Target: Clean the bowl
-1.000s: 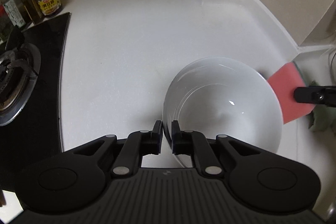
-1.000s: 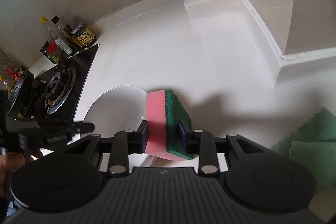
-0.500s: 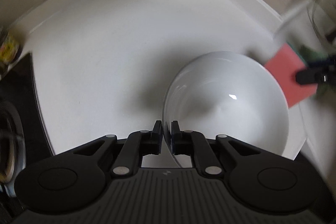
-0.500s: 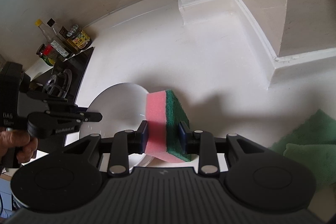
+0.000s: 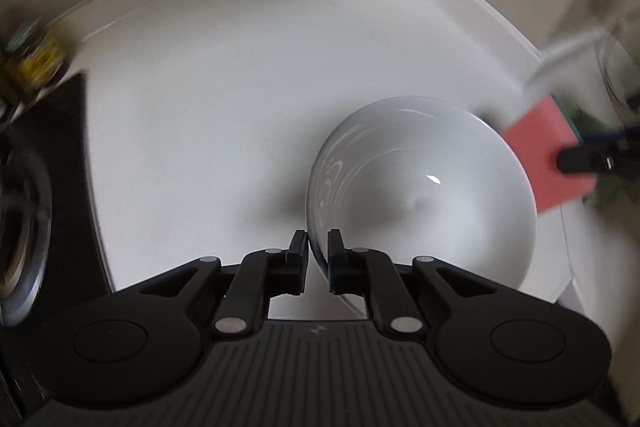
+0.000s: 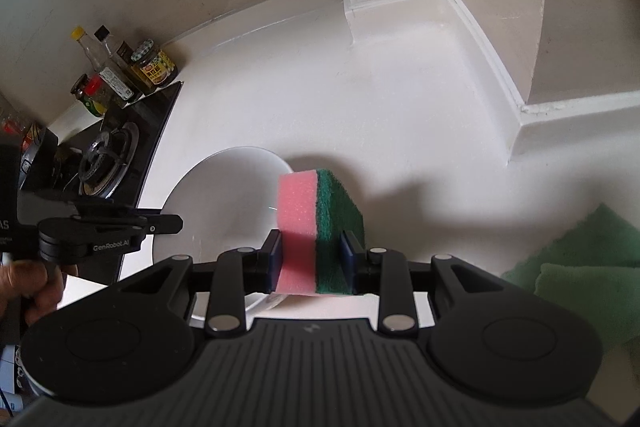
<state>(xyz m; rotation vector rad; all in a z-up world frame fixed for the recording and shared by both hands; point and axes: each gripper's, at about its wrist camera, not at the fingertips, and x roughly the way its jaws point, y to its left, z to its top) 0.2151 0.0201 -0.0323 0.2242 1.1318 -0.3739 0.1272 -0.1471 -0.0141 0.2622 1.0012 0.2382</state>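
my left claw (image 5: 318, 259) is clenched on the near rim of the white bowl (image 5: 424, 195), one finger outside the wall and one inside, so the bowl is pinned and tipped with its hollow facing across toward my other hand. my right claw (image 6: 312, 261) is clamped on the sponge (image 6: 316, 223), pink foam toward the bowl and the green scouring face turned away from it. from the right wrist the sponge sits just beside the bowl's far rim; whether it touches the rim i cannot tell. below lies the white counter (image 6: 400, 95), with the stove burner (image 6: 106, 163) and a cluster of jars (image 6: 154, 67) off to my left and a green cloth (image 6: 588, 259) to my right.

i judge this as the approach before scrubbing: bowl held, sponge not yet inside. the next move calls for carrying the sponge over the rim into the hollow and pressing lightly, while my left keeps a firm pinch so the glazed rim does not slip or twist.
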